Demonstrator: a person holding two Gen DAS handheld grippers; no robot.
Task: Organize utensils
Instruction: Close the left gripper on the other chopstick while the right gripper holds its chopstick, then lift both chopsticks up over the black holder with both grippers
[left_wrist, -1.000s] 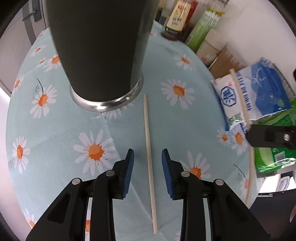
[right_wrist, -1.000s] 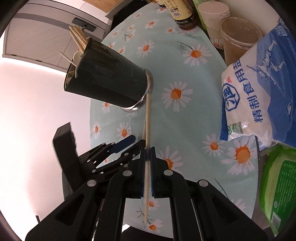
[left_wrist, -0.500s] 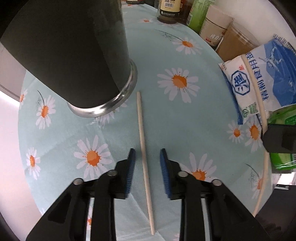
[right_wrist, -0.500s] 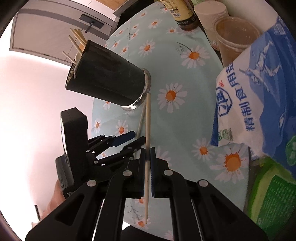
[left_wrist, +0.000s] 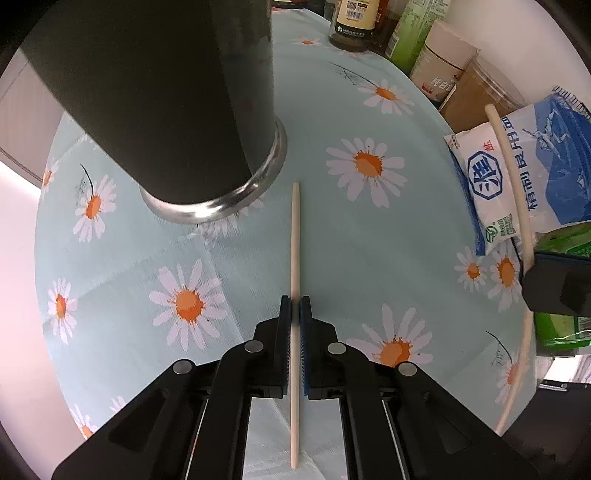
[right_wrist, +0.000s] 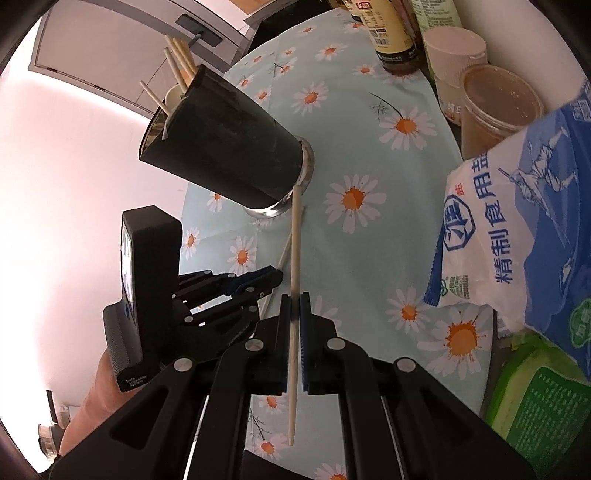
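A pale wooden chopstick (left_wrist: 295, 240) lies on the daisy tablecloth (left_wrist: 369, 251), right of a black utensil cup (left_wrist: 166, 92) with a metal base. My left gripper (left_wrist: 294, 301) points down over it, its jaws closing with both blue pads pressed on the stick's sides. My right gripper (right_wrist: 294, 299) is shut on a second chopstick (right_wrist: 294, 240), held above the cloth with its far tip near the cup (right_wrist: 229, 147). Several chopsticks (right_wrist: 177, 59) stand in the cup. The right wrist view also shows the left gripper (right_wrist: 275, 277) on the lying chopstick (right_wrist: 283, 256).
A blue and white salt bag (right_wrist: 517, 221) and a green pack (right_wrist: 546, 398) crowd the right side. Sauce bottles (right_wrist: 395, 33) and lidded jars (right_wrist: 495, 103) line the back edge. A person's hand (right_wrist: 92, 398) holds the left gripper beyond the table's left edge.
The left jaws closed from wide apart onto the chopstick lying between them. The right gripper kept its chopstick and rolled slightly.
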